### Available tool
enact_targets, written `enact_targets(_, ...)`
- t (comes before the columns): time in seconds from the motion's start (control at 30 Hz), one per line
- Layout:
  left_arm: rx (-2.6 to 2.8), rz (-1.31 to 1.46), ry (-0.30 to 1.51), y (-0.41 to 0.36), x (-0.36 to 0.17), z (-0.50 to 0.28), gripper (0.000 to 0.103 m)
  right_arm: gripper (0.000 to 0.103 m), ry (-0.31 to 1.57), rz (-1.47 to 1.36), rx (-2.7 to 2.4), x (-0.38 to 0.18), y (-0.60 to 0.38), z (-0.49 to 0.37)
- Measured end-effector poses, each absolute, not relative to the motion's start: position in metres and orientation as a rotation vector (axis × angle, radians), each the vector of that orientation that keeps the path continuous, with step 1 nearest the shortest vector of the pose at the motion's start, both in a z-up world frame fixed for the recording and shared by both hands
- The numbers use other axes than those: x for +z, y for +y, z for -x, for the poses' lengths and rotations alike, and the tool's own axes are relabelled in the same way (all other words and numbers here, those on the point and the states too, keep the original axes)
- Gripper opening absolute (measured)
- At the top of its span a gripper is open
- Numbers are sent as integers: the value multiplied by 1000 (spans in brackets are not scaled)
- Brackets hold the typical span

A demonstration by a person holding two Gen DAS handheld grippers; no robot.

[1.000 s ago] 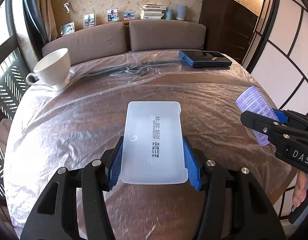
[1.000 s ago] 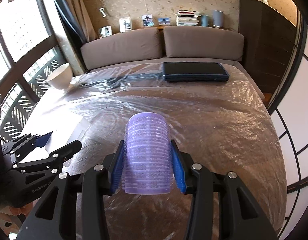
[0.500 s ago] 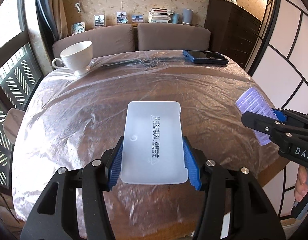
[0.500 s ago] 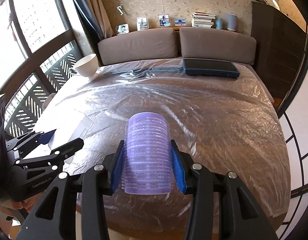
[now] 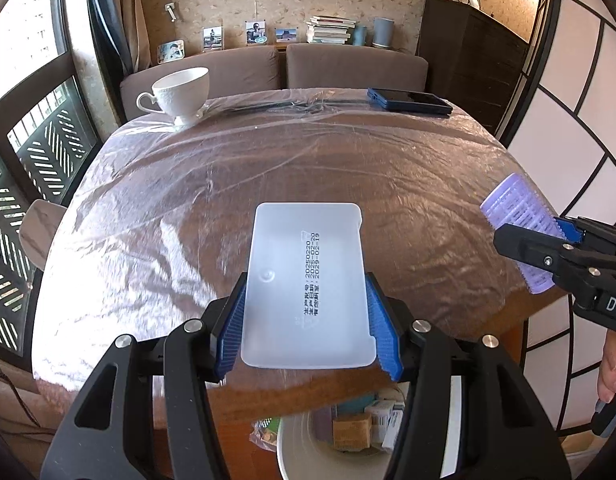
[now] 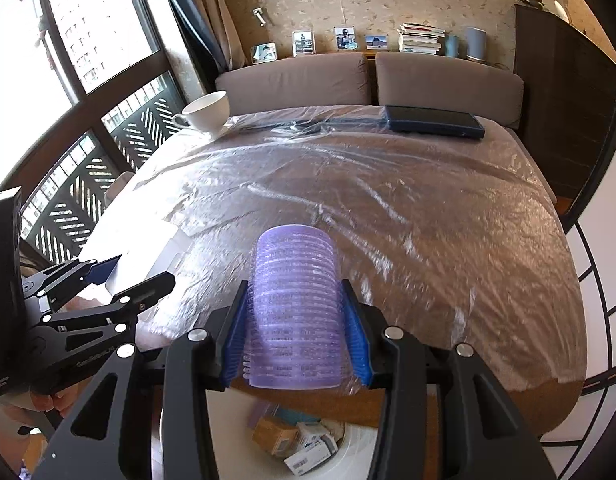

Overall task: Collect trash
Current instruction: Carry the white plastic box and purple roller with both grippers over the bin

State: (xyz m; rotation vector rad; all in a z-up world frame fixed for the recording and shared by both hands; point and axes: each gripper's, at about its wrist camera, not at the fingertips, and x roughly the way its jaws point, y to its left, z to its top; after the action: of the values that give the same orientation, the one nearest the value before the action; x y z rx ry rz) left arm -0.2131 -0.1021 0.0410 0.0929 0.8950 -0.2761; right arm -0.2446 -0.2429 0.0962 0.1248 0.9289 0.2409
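Both grippers have pulled back toward the near table edge since a sec ago, so a white bin [image 5: 304,446] w/ cartons now shows under them.

Left wrist view: left gripper [image 5: 306,322] is clamped on a frosted white plastic tray [image 5: 304,280], blue pads pressing its long sides, printed date text facing up. It's held above the near edge of the plastic-wrapped table [image 5: 228,184]. White teacup [image 5: 180,94] sits far left, dark blue case [image 5: 407,100] far right. Right gripper [image 5: 547,248] pokes in from the right w/ the roller.

Right wrist view: right gripper [image 6: 296,334] is closed on a purple hair roller [image 6: 294,308], pads squeezing both sides, held lengthwise over the near table edge, bin right below. Left gripper + tray visible at the left, partly blown out by window glare.
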Motion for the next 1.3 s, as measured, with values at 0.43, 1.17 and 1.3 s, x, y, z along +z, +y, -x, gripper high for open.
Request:
enact_targets(0.43,-294,-130,912,-100,37,261,56,43,980,-107,271,86,-236,298)
enact_targets(1.17,-329,-157,1013,-98,7,316,56,43,1105,-35,326,46,-216,340)
enact_targets(1.3,-337,-184,1028,-102,-2,319,56,43,1133,-28,329,34,-212,344)
